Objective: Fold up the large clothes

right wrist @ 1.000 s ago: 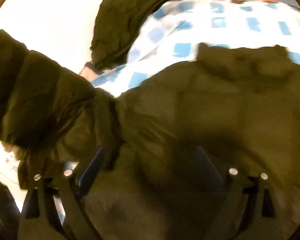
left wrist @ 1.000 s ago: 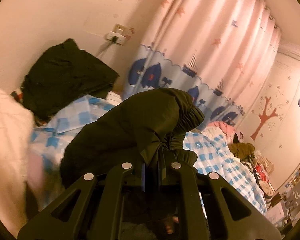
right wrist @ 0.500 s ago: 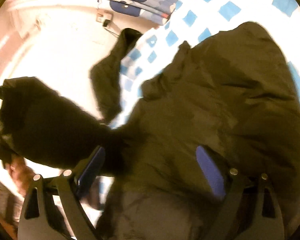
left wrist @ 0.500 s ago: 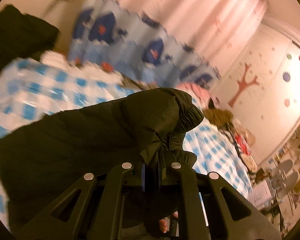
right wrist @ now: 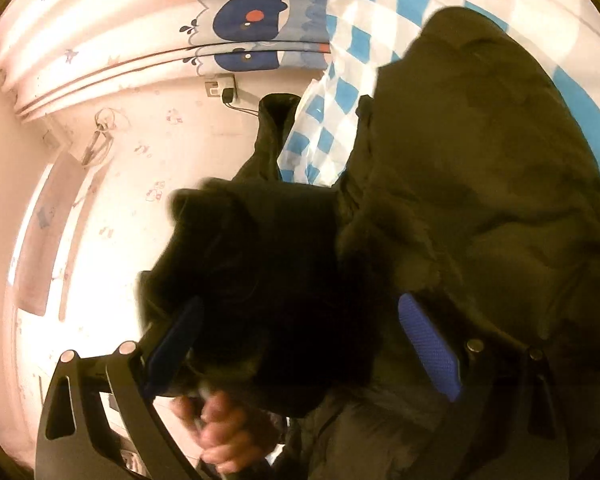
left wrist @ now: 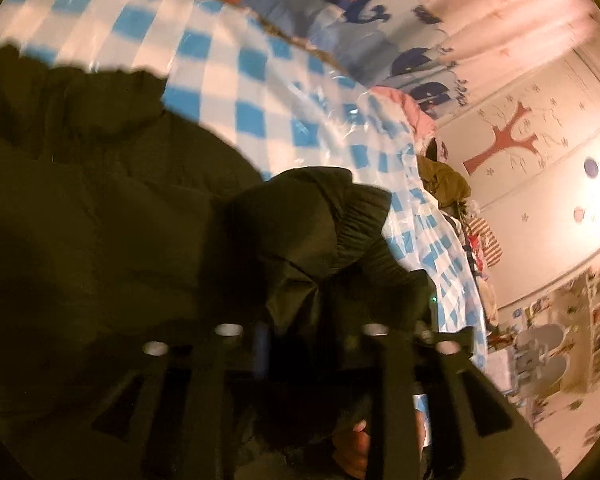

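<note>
Nearest, the left tongs [left wrist: 300,332] are opening, 1 dark cuffed sleeve [left wrist: 324,220] bunched between the fingers, whether still pinched I cannot tell. The right tongs [right wrist: 300,344] gape wide, opening, dark fabric between the blue pads [right wrist: 428,344] without being pressed. 1 olive jacket [left wrist: 100,200] sprawls on the blue-checked bed [left wrist: 260,80]; its long axis cannot be told. Beyond: 1 whale curtain [right wrist: 252,8], 1 wall socket [right wrist: 220,88]

free: checked bedcover [left wrist: 228,76] | blocked: dark jacket [left wrist: 100,216], curtain [right wrist: 112,28]
</note>
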Action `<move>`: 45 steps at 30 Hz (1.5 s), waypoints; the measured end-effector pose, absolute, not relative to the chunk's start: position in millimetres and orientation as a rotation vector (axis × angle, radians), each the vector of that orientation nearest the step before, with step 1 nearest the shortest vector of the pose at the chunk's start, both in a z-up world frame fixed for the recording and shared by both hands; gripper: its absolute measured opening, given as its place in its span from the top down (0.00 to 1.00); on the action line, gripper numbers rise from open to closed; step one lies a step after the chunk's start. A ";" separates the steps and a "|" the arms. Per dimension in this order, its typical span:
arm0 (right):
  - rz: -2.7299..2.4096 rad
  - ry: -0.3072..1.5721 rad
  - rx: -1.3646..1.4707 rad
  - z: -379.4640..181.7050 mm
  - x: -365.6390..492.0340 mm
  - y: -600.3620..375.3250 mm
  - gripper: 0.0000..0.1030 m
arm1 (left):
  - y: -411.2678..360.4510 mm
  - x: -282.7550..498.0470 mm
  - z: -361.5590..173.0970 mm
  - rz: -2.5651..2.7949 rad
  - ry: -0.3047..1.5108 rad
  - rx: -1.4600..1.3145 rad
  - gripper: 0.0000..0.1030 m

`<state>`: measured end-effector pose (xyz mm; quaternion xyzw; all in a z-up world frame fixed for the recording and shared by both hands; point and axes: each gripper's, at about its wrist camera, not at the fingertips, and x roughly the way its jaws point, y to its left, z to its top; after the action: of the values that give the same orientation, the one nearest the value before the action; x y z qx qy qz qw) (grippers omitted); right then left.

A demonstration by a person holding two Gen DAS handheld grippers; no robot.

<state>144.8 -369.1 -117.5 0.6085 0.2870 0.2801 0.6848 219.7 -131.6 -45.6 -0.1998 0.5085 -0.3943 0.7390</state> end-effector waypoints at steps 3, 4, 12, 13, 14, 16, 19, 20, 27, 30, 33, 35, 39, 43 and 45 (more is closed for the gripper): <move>0.651 0.618 1.398 -118.5 146.0 -372.2 0.09 | -125.0 222.5 -48.5 -0.822 1.120 -0.423 0.45; 0.661 0.607 1.411 -118.0 146.2 -373.0 0.07 | -120.9 222.6 -46.6 -0.825 1.118 -0.422 0.45; 0.631 0.692 1.294 -107.7 158.7 -355.7 0.07 | -65.6 216.8 -21.5 -0.745 1.076 -0.376 0.25; 0.612 0.715 1.243 -104.8 159.3 -350.4 0.07 | -50.4 215.6 -20.1 -0.717 1.062 -0.379 0.24; 0.598 0.731 1.187 -100.9 160.3 -345.0 0.07 | -40.1 214.5 -19.6 -0.703 1.060 -0.382 0.23; 0.567 0.749 1.053 -89.9 160.9 -332.1 0.10 | -14.5 216.4 -23.5 -0.652 1.060 -0.391 0.23; 0.511 0.771 0.935 -78.2 161.8 -320.4 0.83 | 21.4 224.5 -33.9 -0.562 1.077 -0.430 0.23; 0.507 0.753 0.911 -71.9 160.2 -318.3 0.83 | 32.7 227.0 -37.0 -0.541 1.081 -0.452 0.23; 0.407 0.613 0.725 -12.2 141.9 -324.3 0.87 | 77.4 238.4 -39.1 -0.450 1.036 -0.506 0.23; 0.343 0.688 0.696 -24.9 148.9 -335.3 0.87 | 86.4 246.2 -53.9 -0.411 1.058 -0.505 0.23; 0.261 0.835 0.737 -78.6 161.8 -346.3 0.87 | 88.2 251.6 -74.7 -0.376 1.090 -0.461 0.23; 0.244 0.919 0.787 -109.6 166.2 -351.6 0.86 | 87.3 255.1 -90.8 -0.388 1.113 -0.449 0.23; 0.233 0.948 0.836 -109.7 167.0 -359.6 0.76 | 76.9 255.6 -93.1 -0.364 1.124 -0.370 0.23; 0.110 0.843 0.870 -76.5 145.9 -387.8 0.44 | 83.8 247.6 -65.8 -0.341 1.069 -0.353 0.23; 0.018 0.722 0.790 -44.6 131.6 -394.2 0.39 | 92.9 240.7 -44.8 -0.350 0.994 -0.345 0.22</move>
<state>131.6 -394.2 -44.6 0.3762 0.3439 0.0087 0.8603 240.7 92.9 -44.8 -0.1640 0.4717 -0.1660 0.8503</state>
